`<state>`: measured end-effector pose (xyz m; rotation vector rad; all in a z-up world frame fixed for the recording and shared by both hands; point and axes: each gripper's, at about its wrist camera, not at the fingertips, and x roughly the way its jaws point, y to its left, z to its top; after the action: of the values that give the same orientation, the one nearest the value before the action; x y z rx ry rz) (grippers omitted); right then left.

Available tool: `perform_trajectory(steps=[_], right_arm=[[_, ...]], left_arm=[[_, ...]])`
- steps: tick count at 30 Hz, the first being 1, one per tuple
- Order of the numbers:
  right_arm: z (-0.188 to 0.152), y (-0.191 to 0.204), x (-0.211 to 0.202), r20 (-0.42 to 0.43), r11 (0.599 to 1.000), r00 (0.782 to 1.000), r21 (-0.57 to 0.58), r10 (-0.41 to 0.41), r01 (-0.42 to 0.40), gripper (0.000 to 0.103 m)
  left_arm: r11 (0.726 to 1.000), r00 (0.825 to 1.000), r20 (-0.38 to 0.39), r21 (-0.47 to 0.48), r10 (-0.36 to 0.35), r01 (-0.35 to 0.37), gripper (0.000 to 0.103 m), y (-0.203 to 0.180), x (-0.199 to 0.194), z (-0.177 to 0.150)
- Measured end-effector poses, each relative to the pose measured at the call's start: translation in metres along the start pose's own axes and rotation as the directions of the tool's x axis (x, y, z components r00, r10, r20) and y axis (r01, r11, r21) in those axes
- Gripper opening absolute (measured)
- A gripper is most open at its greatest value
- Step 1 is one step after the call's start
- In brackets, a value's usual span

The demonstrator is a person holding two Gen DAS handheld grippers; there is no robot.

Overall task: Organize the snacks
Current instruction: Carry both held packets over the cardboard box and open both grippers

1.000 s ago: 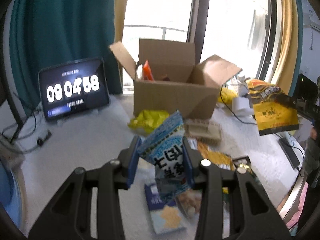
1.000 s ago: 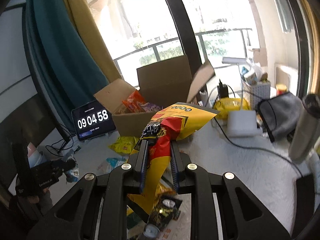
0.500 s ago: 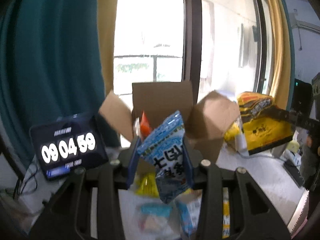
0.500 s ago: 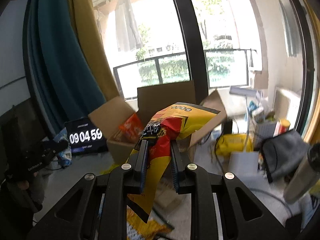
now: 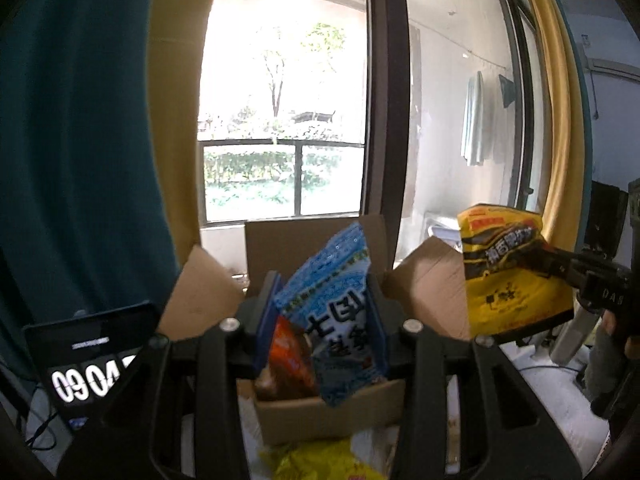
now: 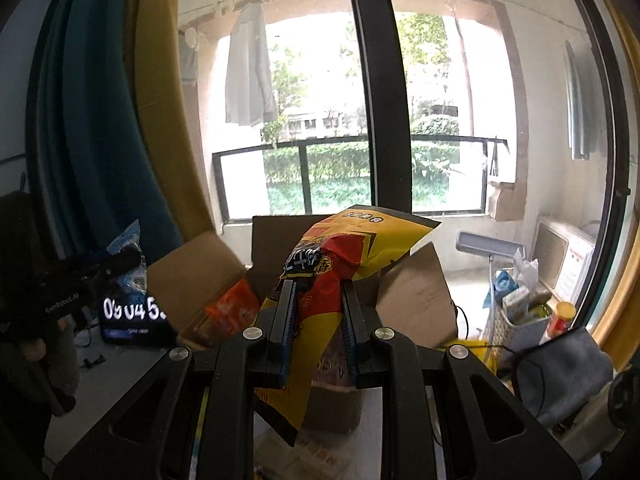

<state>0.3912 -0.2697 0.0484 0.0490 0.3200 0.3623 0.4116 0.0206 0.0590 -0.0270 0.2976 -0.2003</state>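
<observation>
I have the left tongs (image 5: 323,312) clamped on a blue snack bag (image 5: 340,320) and the right tongs (image 6: 316,320) pinching a yellow and red bag (image 6: 340,272), both hanging over the open cardboard box (image 5: 320,408). These pouches are light, soft and crinkly, so I grip mid-body. The box floor is hidden; an orange packet (image 6: 230,308) seems to lie inside.

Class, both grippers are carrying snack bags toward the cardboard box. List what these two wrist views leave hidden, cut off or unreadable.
- Left wrist view: the clock tablet shows only its first digits; the left gripper's frame covers the rest.
- Left wrist view: most of the cardboard box interior sits behind the blue snack bag.
- Right wrist view: the yellow and red snack bag and right gripper hide the box floor.
</observation>
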Motion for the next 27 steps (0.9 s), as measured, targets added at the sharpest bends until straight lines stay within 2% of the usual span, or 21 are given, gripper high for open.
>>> perform_trajectory(steps=[5,8,9,11,12,13,14,15,16,18,27], right_arm=[[0.003,-0.003,0.025,0.032,1.000,0.999,0.004,-0.029,0.029,0.022],[0.003,-0.004,0.051,-0.005,0.999,0.999,0.011,-0.041,0.041,0.022],[0.003,-0.004,0.060,-0.011,0.999,0.999,0.017,-0.047,0.048,0.022],[0.003,-0.004,0.073,-0.017,0.998,0.998,0.020,-0.067,0.067,0.023],[0.002,-0.003,0.083,-0.013,0.996,0.996,0.018,-0.087,0.087,0.024],[0.002,-0.002,0.094,-0.005,0.995,0.995,0.009,-0.096,0.096,0.032],[0.002,-0.001,0.100,-0.005,0.994,0.994,-0.002,-0.109,0.109,0.040],[0.002,-0.001,0.111,-0.017,0.992,0.992,-0.013,-0.122,0.122,0.060],[0.001,-0.002,0.118,-0.036,0.993,0.992,-0.005,-0.120,0.119,0.067],[0.000,-0.003,0.123,-0.058,0.995,0.993,0.018,-0.099,0.100,0.067],[-0.010,0.015,0.113,-0.098,0.995,0.991,-0.038,-0.091,0.088,0.067]], left_arm=[[1.000,1.000,-0.004,-0.015,0.002,-0.002,0.042,-0.002,0.039,-0.001],[0.999,0.999,-0.046,-0.033,-0.014,0.012,0.044,-0.004,0.071,-0.004],[0.999,0.998,-0.055,-0.044,-0.013,0.011,0.048,-0.004,0.080,-0.004],[0.998,0.997,-0.079,-0.063,0.002,-0.007,0.065,-0.004,0.101,-0.005],[0.997,0.996,-0.086,-0.073,0.010,-0.017,0.081,-0.003,0.108,-0.005],[0.996,0.995,-0.094,-0.091,0.014,-0.022,0.087,-0.001,0.115,-0.005],[0.995,0.995,-0.101,-0.101,0.009,-0.019,0.088,-0.001,0.117,-0.005],[0.993,0.994,-0.111,-0.114,0.007,-0.019,0.088,0.000,0.121,-0.005],[0.993,0.993,-0.115,-0.119,0.010,-0.024,0.089,0.000,0.122,-0.005],[0.994,0.994,-0.108,-0.110,0.016,-0.028,0.089,0.002,0.118,-0.006],[0.993,0.995,-0.098,-0.109,0.027,-0.038,0.089,0.008,0.099,-0.005]])
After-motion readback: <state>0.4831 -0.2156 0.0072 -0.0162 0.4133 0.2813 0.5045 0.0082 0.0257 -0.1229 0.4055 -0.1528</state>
